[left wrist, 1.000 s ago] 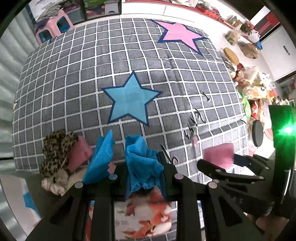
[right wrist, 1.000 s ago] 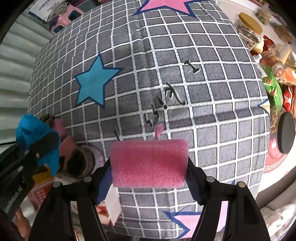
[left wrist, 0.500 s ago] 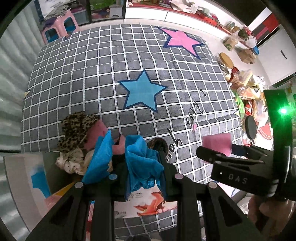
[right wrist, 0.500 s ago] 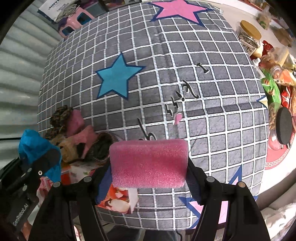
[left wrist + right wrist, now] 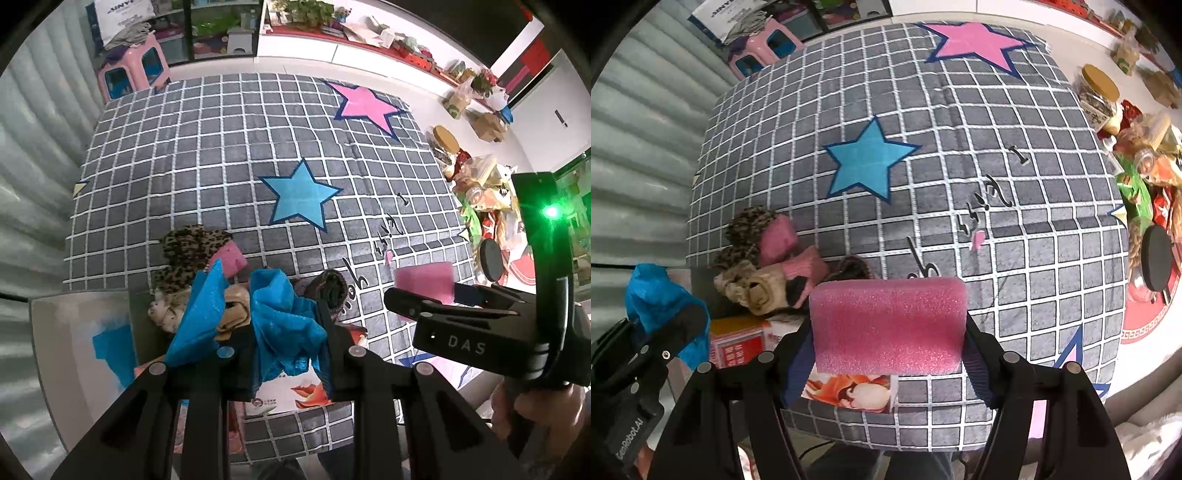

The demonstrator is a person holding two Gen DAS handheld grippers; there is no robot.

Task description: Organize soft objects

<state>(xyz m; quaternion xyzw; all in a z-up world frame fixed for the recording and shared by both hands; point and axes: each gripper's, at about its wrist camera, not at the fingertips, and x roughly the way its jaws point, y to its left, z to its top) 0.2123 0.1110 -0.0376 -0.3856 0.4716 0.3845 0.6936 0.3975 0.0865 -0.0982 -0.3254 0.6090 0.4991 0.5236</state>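
My left gripper [image 5: 275, 334] is shut on a crumpled blue cloth [image 5: 284, 325] and holds it above the near edge of a grey checked mat [image 5: 236, 155]. My right gripper [image 5: 888, 339] is shut on a pink foam sponge [image 5: 886, 325], also held high over the mat; the sponge also shows in the left wrist view [image 5: 424, 282]. A pile of soft things lies at the mat's near left corner: a leopard-print cloth [image 5: 746, 229], a pink sponge [image 5: 777, 238], a beige cloth [image 5: 757, 290] and a dark fuzzy piece [image 5: 332, 291].
A printed cardboard box [image 5: 738, 341] sits under the pile at the mat's near edge. A pink stool [image 5: 135, 68] stands beyond the far left corner. Jars, bags and a black round lid [image 5: 1158, 258] crowd the floor to the right.
Both grippers have risen and pulled back from the mat with their loads, so the mat looks smaller and the soft pile and box have come into fuller view.
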